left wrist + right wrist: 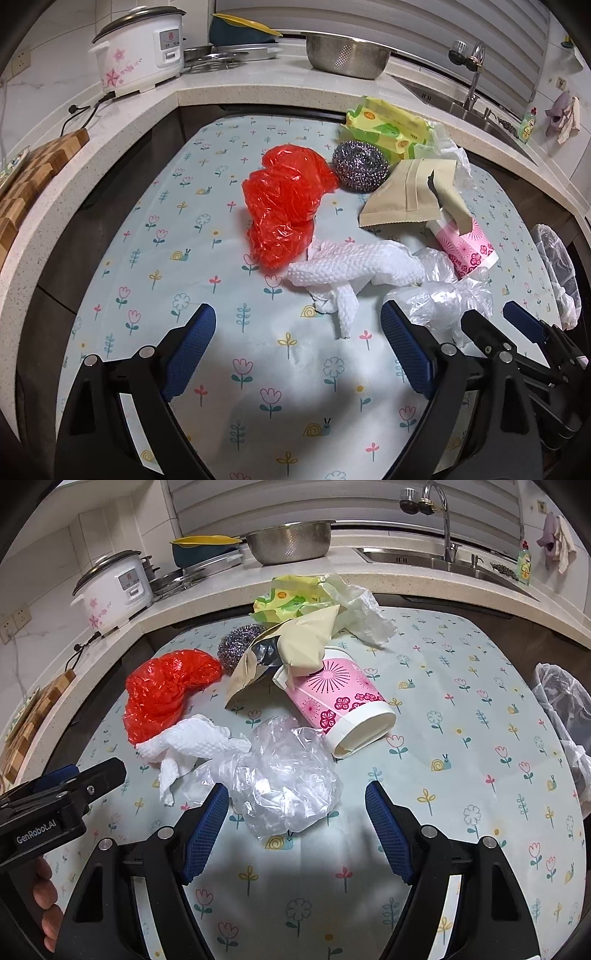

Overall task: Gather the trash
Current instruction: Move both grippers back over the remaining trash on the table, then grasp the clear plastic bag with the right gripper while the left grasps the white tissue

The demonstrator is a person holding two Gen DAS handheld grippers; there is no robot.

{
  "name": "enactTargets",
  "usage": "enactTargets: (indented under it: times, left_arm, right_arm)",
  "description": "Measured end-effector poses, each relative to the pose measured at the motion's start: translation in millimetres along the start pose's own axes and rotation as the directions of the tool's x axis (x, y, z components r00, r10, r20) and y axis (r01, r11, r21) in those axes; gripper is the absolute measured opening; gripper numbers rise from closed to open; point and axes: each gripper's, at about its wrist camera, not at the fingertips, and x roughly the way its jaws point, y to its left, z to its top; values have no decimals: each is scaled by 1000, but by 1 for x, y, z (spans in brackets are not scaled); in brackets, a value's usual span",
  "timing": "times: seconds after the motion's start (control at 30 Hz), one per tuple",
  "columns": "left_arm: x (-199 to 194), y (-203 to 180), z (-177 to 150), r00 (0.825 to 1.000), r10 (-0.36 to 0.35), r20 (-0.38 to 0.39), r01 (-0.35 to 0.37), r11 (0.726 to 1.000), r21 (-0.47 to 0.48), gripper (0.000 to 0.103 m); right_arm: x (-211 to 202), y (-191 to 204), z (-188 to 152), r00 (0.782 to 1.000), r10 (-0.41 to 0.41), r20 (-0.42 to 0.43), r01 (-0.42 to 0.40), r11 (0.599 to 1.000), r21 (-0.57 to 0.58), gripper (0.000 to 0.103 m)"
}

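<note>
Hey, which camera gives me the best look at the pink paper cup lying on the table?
The right wrist view. There the pink paper cup lies on its side in full, its open mouth turned toward the camera, with only the beige packet overlapping its far end. In the left wrist view, the cup is partly hidden by that packet and clear plastic.

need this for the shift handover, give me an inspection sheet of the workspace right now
surface: table under a floral cloth, pushed against the counter.
job's things: red plastic bag, white paper towel, clear plastic bag, pink paper cup on its side, tan pouch, green wipes pack, all apart from both claws.
clutter: steel scourer among the trash.
grippers: left claw open, empty; right claw open, empty, clear bag just ahead.
cables: rice cooker cord, unplugged on the counter.
surroundings: colander, sink, lined bin at the table's right.
</note>
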Motion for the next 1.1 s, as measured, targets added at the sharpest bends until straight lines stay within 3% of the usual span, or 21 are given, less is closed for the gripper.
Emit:
enactTargets:
  times: [0.1, 0.33, 0.43, 0.6, 0.77, 1.0, 1.1]
  left_arm:
    - [7, -2, 1, 1000, -15, -13, 15, 1000, -4, 87]
    - [16, -8, 6, 999, -35, -21, 35, 999, -5, 87]
    - [17, -12, 8, 999, -43, -20, 43, 999, -4, 87]
    - [18, -20, 11, 998, -59, -17, 59, 998, 1, 87]
    - [20, -29, 15, 997, -73, -14, 74, 997, 3, 88]
    - [39, -45, 23, 997, -75, -25, 76, 997, 14, 88]
    - [50, -51, 26, 997, -76, -31, 77, 997, 22, 81]
  right_arm:
    - [6, 0, 1, 1000, 16, -8, -16, 1000, -4, 67]
    - [9, 3, -1, 997, 70, -25, -71, 997, -19, 24]
    - [1, 3, 0, 996, 94, -4, -94, 995, -28, 17]
    - [-30, -2, 10, 990, 116, 86, -114, 993, -24, 16]
    - [-50, -28, 23, 988, 48, 147, -54, 998, 36, 16]
    - [-57, -66, 30, 984, -12, 177, -9, 993, 115, 16]
    - [-56, -76, 31, 984, -23, 178, -1, 991, 133, 16]
